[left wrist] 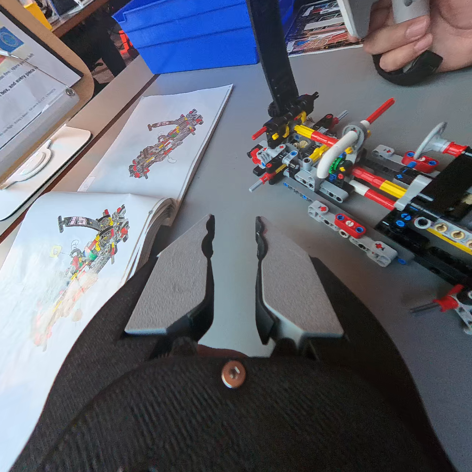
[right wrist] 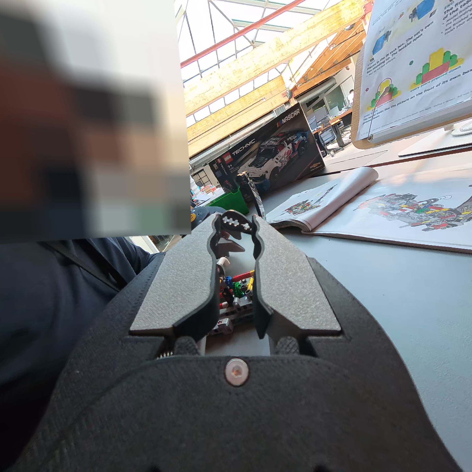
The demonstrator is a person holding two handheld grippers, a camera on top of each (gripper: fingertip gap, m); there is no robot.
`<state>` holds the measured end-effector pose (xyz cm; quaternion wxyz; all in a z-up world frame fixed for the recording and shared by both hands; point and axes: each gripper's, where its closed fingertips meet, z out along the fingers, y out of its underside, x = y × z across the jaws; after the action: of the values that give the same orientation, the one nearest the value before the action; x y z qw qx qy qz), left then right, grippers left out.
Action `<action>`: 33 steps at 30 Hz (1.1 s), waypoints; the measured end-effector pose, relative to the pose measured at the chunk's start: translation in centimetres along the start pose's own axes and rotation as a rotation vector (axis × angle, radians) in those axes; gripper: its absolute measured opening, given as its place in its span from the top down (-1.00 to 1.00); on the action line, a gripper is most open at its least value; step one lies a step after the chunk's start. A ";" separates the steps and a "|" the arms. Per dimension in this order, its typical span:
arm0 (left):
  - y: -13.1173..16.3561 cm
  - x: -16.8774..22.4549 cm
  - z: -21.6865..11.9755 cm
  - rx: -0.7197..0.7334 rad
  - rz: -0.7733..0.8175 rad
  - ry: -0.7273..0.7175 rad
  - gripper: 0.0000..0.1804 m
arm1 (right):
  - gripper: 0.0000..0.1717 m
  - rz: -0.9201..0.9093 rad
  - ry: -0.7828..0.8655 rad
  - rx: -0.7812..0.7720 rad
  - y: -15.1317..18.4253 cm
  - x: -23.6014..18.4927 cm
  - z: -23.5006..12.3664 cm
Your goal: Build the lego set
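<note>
Overhead, skylit beams (right wrist: 255,58); grey table (left wrist: 229,153); left hand-held gripper (left wrist: 235,237) spread, right hand-held gripper (right wrist: 236,229) pinching black piece (right wrist: 235,223).

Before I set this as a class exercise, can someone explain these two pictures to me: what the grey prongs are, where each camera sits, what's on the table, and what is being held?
Each picture comes from a camera mounted on a hand-held claw, looking along its two grey fingers. The left claw is open over bare grey table, between an open instruction booklet and a colourful brick-built model. The right claw grips a black curved beam above that model. A blue bin and a set box stand behind.
</note>
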<state>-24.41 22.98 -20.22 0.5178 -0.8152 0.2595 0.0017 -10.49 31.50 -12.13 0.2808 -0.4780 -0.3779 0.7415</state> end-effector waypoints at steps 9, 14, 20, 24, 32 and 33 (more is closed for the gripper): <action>0.2 0.0 0.1 -0.007 0.001 0.000 0.68 | 0.77 -0.011 0.005 0.004 -0.1 0.0 0.0; 0.2 -0.1 0.1 -0.014 0.019 -0.012 0.68 | 0.76 -0.014 0.011 0.004 -0.1 0.0 0.0; 0.6 -0.7 0.0 -0.023 0.006 -0.027 0.68 | 0.77 -0.011 0.011 0.000 0.0 0.1 0.1; 0.9 -1.5 0.1 -0.033 -0.014 -0.045 0.69 | 0.77 -0.015 0.018 -0.016 0.1 0.3 0.3; 1.2 -3.5 -0.2 -0.025 -0.043 -0.103 0.71 | 0.77 0.001 0.016 -0.015 0.1 0.3 0.3; 1.2 -3.7 -0.2 -0.019 -0.051 -0.109 0.71 | 0.77 -0.001 0.014 -0.017 0.2 0.3 0.3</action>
<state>-28.15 23.94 -20.10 0.5231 -0.8252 0.2104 0.0353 -10.88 31.52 -12.30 0.2796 -0.4854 -0.3824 0.7348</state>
